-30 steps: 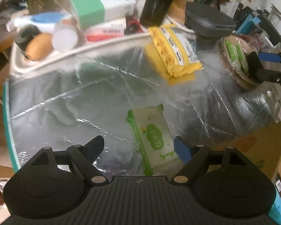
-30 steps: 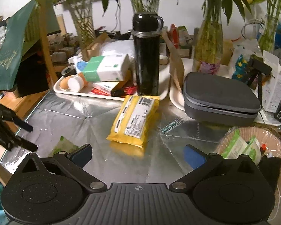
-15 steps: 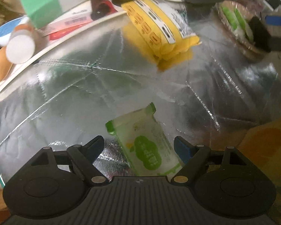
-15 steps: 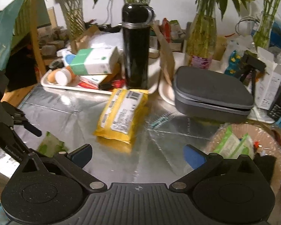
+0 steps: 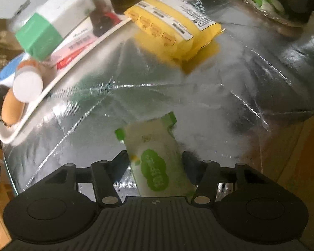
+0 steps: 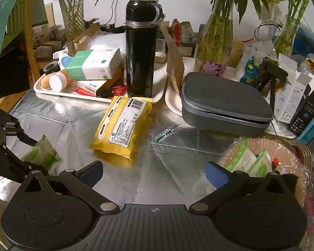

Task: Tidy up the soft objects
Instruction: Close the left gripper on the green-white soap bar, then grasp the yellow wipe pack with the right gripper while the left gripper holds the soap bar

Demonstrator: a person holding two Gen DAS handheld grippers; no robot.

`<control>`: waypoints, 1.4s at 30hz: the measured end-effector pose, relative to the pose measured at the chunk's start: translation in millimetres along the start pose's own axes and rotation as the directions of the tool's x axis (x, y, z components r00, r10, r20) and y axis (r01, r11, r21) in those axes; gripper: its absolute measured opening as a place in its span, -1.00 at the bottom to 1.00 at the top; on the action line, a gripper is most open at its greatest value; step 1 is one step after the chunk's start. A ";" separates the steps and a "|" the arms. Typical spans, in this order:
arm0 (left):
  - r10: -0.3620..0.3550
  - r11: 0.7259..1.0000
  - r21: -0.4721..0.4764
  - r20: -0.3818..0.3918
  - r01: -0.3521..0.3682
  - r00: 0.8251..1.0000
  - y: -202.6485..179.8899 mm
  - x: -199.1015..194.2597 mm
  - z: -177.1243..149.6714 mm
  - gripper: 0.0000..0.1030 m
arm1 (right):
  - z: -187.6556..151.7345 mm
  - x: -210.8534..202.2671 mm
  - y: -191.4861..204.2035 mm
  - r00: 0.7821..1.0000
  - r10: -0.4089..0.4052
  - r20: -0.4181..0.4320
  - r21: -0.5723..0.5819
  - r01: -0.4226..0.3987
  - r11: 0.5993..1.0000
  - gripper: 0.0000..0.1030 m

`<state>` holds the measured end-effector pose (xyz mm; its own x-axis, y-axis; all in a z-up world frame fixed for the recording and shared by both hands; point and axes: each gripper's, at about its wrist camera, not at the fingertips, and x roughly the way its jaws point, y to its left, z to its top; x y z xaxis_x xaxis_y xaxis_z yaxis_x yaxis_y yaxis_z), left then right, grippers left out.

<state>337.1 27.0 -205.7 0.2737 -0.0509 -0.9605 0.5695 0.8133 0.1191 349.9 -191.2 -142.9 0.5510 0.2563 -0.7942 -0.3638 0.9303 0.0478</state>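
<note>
my left hand-held gripper [image 5: 156, 159] points steeply down at the foil-covered desk [image 5: 230, 104], low in the left wrist frame. its jaws have just been closing and now sit against both sides of the green wipes pack [image 5: 157, 156], grasping it; the pack's far end sticks up toward the frame's middle. in the right wrist view that pack [image 6: 41, 152] shows at the lower left, between the left gripper's dark fingers [image 6: 21, 135]. my right hand-held gripper [image 6: 153, 174] is released, jaws wide apart with nothing between them, over bare foil. the yellow pack [image 6: 123, 125] lies at centre, just in front of the black flask [image 6: 141, 48]. the basket [image 6: 291, 154] at lower right holds two more green packs [image 6: 249, 161].
</note>
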 end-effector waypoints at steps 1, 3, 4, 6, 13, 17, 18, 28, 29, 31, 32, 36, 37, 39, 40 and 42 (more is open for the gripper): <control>-0.008 1.000 -0.009 0.001 0.008 1.000 3.1 0.5 -0.8 0.10 | 0.7 1.1 0.2 1.000 0.000 0.000 0.001 0.000 1.000 1.00; -0.026 0.999 -0.043 0.001 0.026 1.000 9.7 0.8 -4.0 0.11 | 2.7 3.9 1.1 1.000 0.002 0.001 0.003 -0.002 1.000 1.00; -0.034 0.997 -0.063 0.000 0.034 0.999 12.4 1.2 -5.2 0.11 | 3.9 5.5 1.9 1.000 0.007 0.004 0.004 -0.007 1.000 1.00; -0.047 0.994 -0.099 -0.006 0.046 0.999 15.2 1.0 -5.8 0.11 | 6.4 9.7 5.5 1.000 0.013 0.004 -0.003 -0.013 1.000 1.00; -0.047 0.990 -0.129 -0.001 0.047 0.999 15.7 -1.5 -13.0 -0.07 | 13.4 29.2 18.9 1.000 0.029 0.001 -0.050 -0.029 0.998 1.00; 0.000 0.990 -0.144 0.001 0.000 1.000 16.2 -5.5 -14.0 -0.08 | 18.5 44.1 22.1 0.998 0.067 0.004 -0.040 -0.067 0.997 1.00; 0.009 0.989 -0.147 0.008 -0.008 1.000 17.5 -7.9 -14.1 -0.08 | 19.8 48.8 23.0 0.997 0.072 0.004 -0.037 -0.072 0.997 1.00; 0.030 0.970 -0.244 0.090 -0.007 0.995 35.9 -36.2 -11.1 -0.08 | 31.4 97.1 36.6 0.993 0.120 -0.011 -0.010 -0.120 0.993 1.00; 0.030 0.969 -0.246 0.099 -0.005 0.995 36.5 -37.8 -10.7 -0.08 | 32.0 101.1 38.4 0.994 0.113 -0.011 -0.008 -0.113 0.994 1.00; 0.040 0.968 -0.250 0.109 -0.012 0.993 38.6 -41.5 -12.2 -0.08 | 34.1 110.5 44.0 0.995 0.102 -0.006 -0.005 -0.102 0.995 1.00; 0.054 0.969 -0.245 0.111 -0.025 0.992 39.5 -44.0 -14.0 -0.08 | 35.0 115.8 47.8 0.995 0.101 -0.003 -0.012 -0.101 0.995 1.00; 0.143 0.974 -0.193 0.111 -0.120 0.983 33.1 -45.3 -16.9 -0.08 | 38.2 140.9 65.5 0.999 0.047 -0.009 -0.055 -0.047 0.997 1.00; 0.141 0.973 -0.200 0.113 -0.117 0.984 35.3 -46.0 -18.3 -0.08 | 39.1 146.7 68.0 0.999 0.035 -0.009 -0.053 -0.036 0.998 1.00; 0.135 0.970 -0.221 0.121 -0.106 0.983 39.2 -47.8 -20.0 -0.08 | 41.7 157.1 71.2 1.000 0.011 -0.005 -0.039 -0.011 0.999 1.00; 0.140 0.968 -0.227 0.125 -0.109 0.982 40.3 -48.9 -20.7 -0.08 | 42.4 161.2 72.2 1.000 0.001 -0.003 -0.033 -0.001 0.999 1.00; 0.150 0.965 -0.236 0.131 -0.116 0.980 41.5 -50.8 -21.0 -0.08 | 42.6 170.2 73.4 0.999 -0.031 -0.010 -0.032 0.031 0.999 1.00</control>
<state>330.6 75.5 -157.3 0.4554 -0.0043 -0.8903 0.3352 0.9272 0.1671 449.0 -68.1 -248.7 0.5547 0.2246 -0.8012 -0.3703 0.9289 0.0040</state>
